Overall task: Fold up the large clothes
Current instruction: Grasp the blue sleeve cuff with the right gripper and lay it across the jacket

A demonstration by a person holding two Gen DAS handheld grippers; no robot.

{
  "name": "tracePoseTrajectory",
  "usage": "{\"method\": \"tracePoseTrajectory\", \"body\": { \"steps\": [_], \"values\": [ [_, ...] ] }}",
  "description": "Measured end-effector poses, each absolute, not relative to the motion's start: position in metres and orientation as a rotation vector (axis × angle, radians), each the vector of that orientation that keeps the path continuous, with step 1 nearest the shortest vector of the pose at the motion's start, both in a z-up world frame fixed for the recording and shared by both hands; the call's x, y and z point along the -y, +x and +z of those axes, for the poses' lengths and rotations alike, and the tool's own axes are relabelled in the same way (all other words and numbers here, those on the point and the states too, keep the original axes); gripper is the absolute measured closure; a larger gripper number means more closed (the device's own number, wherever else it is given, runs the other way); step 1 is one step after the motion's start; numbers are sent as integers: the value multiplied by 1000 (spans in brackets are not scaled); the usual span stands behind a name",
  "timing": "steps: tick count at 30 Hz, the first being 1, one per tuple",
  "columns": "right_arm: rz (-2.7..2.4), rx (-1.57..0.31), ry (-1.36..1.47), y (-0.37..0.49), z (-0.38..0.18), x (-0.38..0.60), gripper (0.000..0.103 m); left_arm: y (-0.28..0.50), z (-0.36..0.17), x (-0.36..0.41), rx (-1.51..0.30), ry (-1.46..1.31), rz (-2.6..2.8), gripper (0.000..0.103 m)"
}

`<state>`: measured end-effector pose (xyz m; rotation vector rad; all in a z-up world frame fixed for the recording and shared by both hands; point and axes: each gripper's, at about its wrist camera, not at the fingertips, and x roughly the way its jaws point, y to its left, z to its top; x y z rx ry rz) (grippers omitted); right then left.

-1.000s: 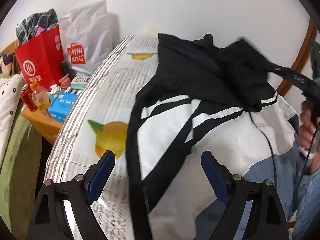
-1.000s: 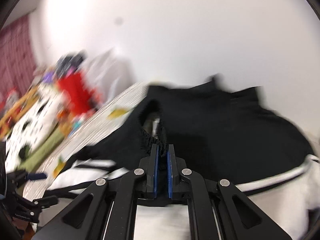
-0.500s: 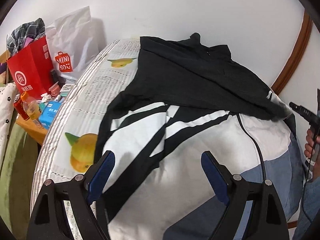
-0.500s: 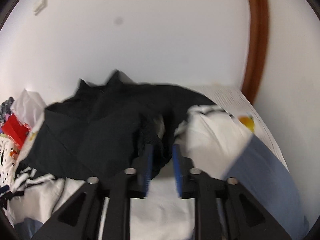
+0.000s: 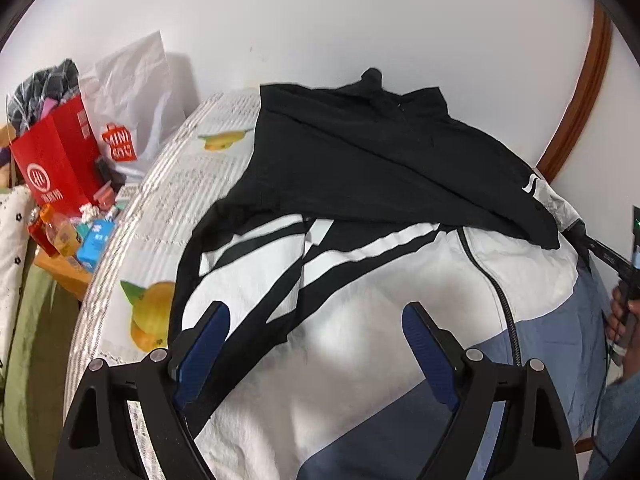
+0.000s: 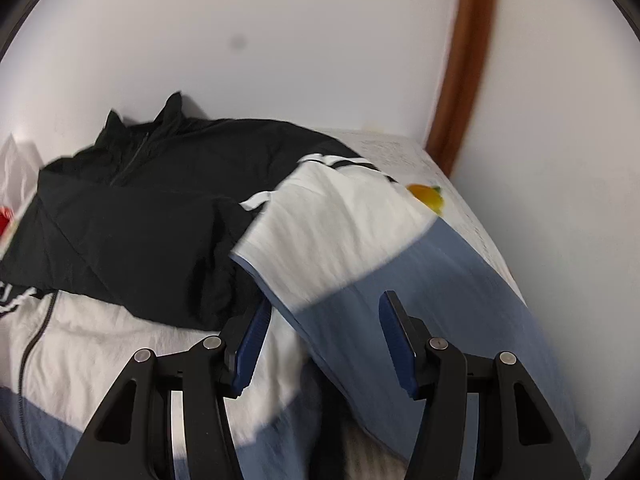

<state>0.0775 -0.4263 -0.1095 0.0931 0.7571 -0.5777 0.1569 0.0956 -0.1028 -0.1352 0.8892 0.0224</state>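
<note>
A large jacket (image 5: 360,168), black at the top, white in the middle and blue at the hem, lies spread on the bed. One black sleeve (image 6: 168,248) lies folded across its chest, with the cuff end just left of my right gripper (image 6: 324,340). That gripper's jaws are opening and press on nothing. Under them lies the white and blue sleeve (image 6: 340,232). My left gripper (image 5: 314,336) hangs open over the jacket's white front, holding nothing. At the right edge of the left wrist view, a person's hand (image 5: 622,312) holds the right gripper.
The bed sheet (image 5: 188,192) has a lemon print. Left of the bed, a wooden side table carries a red paper bag (image 5: 56,160), a white shopping bag (image 5: 132,92), bottles and a blue box (image 5: 94,244). A white wall runs behind the bed, and a brown wooden frame (image 6: 468,60) stands at the right.
My right gripper swung from the left to the jacket's right side with the black sleeve, then opened and let go of it. The left gripper drew back a little, still open.
</note>
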Motion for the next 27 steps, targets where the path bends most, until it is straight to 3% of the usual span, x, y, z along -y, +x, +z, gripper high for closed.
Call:
{"method": "tracePoseTrajectory", "body": {
  "steps": [4, 9, 17, 26, 27],
  "values": [
    [-624, -748, 107, 28, -102, 435, 35, 158, -97, -89, -866, -134, 10, 16],
    [-740, -787, 107, -39, -103, 451, 28, 161, -92, -70, -857, -116, -32, 16],
    [-808, -887, 83, -117, -139, 460, 28, 156, -84, -45, -850, -80, -68, 16],
    [-875, -894, 37, -123, -161, 478, 28, 151, -82, -43, -867, -44, -41, 16],
    [-878, -889, 39, -122, -161, 480, 35, 151, -83, -45, -870, -42, -29, 16]
  ]
}}
